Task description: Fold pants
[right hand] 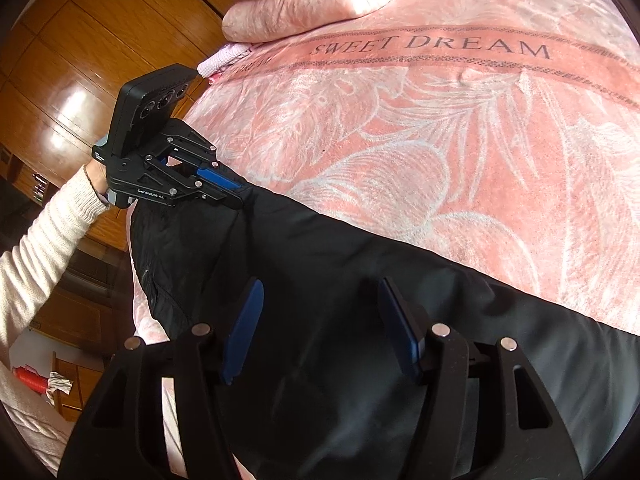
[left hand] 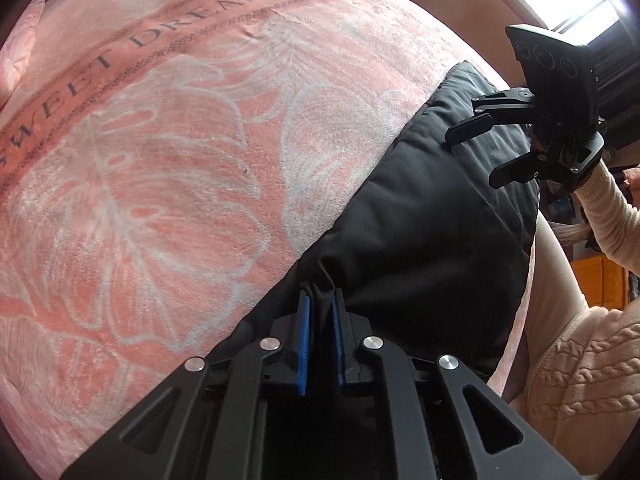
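Lower centre of left wrist view: left gripper (left hand: 320, 304) clenched on black pants (left hand: 420, 220) edge. Right of frame: right gripper (left hand: 476, 156) released above pants. Beyond, upper left: pink "SWEET DREAM" blanket (left hand: 160, 160).

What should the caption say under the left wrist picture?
Left gripper pinches the edge of black pants on a pink "SWEET DREAM" blanket; right gripper hovers open.

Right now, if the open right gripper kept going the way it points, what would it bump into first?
Most likely the black pants. The right gripper angles down with its fingers spread just above that cloth, and the pink blanket lies beyond it. Depth is hard to judge here.
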`<state>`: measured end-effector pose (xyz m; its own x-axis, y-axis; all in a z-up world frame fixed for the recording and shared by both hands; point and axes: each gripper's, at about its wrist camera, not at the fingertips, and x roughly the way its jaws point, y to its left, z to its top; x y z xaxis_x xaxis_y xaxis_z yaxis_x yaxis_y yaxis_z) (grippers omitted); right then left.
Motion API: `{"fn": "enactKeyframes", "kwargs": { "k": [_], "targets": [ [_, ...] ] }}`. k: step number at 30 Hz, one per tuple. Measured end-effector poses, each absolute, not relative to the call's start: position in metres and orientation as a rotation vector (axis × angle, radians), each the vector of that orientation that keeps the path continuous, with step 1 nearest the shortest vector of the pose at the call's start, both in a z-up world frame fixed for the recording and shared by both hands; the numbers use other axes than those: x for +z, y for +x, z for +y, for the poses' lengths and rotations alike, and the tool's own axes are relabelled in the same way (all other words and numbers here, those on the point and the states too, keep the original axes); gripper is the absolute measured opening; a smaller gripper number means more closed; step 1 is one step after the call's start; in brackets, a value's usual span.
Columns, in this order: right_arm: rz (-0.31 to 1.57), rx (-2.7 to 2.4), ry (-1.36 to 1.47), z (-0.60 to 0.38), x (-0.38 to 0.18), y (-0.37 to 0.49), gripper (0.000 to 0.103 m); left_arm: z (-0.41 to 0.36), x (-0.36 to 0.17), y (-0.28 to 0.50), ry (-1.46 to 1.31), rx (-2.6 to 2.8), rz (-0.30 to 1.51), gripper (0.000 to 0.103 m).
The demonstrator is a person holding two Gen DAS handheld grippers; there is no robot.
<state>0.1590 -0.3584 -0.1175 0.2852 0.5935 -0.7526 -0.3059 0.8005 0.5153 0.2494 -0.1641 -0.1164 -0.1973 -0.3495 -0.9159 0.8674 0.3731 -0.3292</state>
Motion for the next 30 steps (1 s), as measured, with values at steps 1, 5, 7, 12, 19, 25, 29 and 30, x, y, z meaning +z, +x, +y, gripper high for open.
{"fn": "enactKeyframes", "kwargs": {
  "k": [1, 5, 7, 12, 19, 25, 29, 30],
  "targets": [
    [1.125, 0.609, 0.301, -0.36, -0.118, 0.159, 0.06, -0.164, -0.116, 0.251, 0.508, -1.175, 1.347, 0.007],
    [1.11, 0.573, 0.321, -0.364, -0.119, 0.161, 0.06, -0.162, -0.124, 0.257, 0.465, -1.097, 1.344, 0.006],
    [1.108, 0.565, 0.336, -0.367, -0.118, 0.16, 0.061, -0.165, -0.127, 0.249, 0.516, -1.111, 1.343, 0.006],
    [1.074, 0.514, 0.358, -0.385, -0.108, 0.147, 0.061, -0.162, -0.114, 0.251, 0.457, -1.069, 1.339, 0.014],
    [1.04, 0.434, 0.436, -0.42, -0.095, 0.096, 0.062, -0.17, -0.068, 0.199, 0.358, -1.104, 1.198, 0.042],
    [1.031, 0.397, 0.444, -0.423, -0.092, 0.047, 0.062, -0.199, -0.068, 0.117, 0.47, -1.064, 1.149, 0.048],
    [1.021, 0.4, 0.445, -0.414, -0.091, 0.026, 0.062, -0.194, -0.074, 0.078, 0.472, -0.945, 1.129, 0.049],
    [1.02, 0.398, 0.437, -0.412, -0.091, 0.023, 0.062, -0.192, -0.076, 0.069, 0.474, -0.911, 1.118, 0.049]
  ]
}}
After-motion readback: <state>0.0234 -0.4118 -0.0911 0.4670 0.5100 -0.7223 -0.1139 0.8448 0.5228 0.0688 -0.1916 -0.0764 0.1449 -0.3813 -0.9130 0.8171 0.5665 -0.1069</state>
